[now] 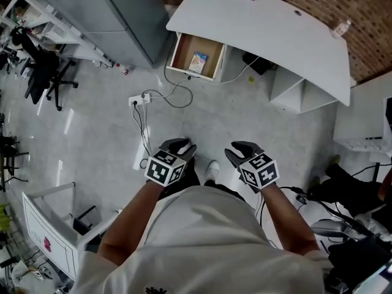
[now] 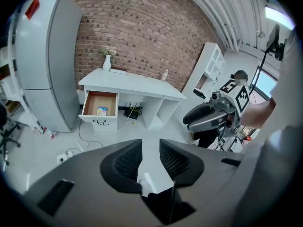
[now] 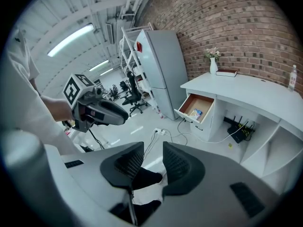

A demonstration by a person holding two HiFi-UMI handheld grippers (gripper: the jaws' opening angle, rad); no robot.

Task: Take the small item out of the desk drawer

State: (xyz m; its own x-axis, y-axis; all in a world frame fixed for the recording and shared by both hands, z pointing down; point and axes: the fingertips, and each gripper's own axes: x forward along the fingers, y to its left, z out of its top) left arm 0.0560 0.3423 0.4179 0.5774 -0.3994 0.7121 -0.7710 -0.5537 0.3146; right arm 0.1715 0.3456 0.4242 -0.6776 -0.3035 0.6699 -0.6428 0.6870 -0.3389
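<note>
Well back from the white desk, standing on the grey floor with both tools held out in front, side by side and apart. Holding the left gripper with its jaws parted by a narrow gap, nothing between the pads. Holding the right gripper the same way, jaws a slim gap apart and empty. Facing the open drawer at the desk's left end, pulled out beside a grey cabinet. Seeing the small item, a pale blue-and-yellow packet, lying flat on the drawer's brown bottom, a little right of its middle in the head view. Noting a white power strip on the floor between grippers and drawer, its cable running toward the desk
</note>
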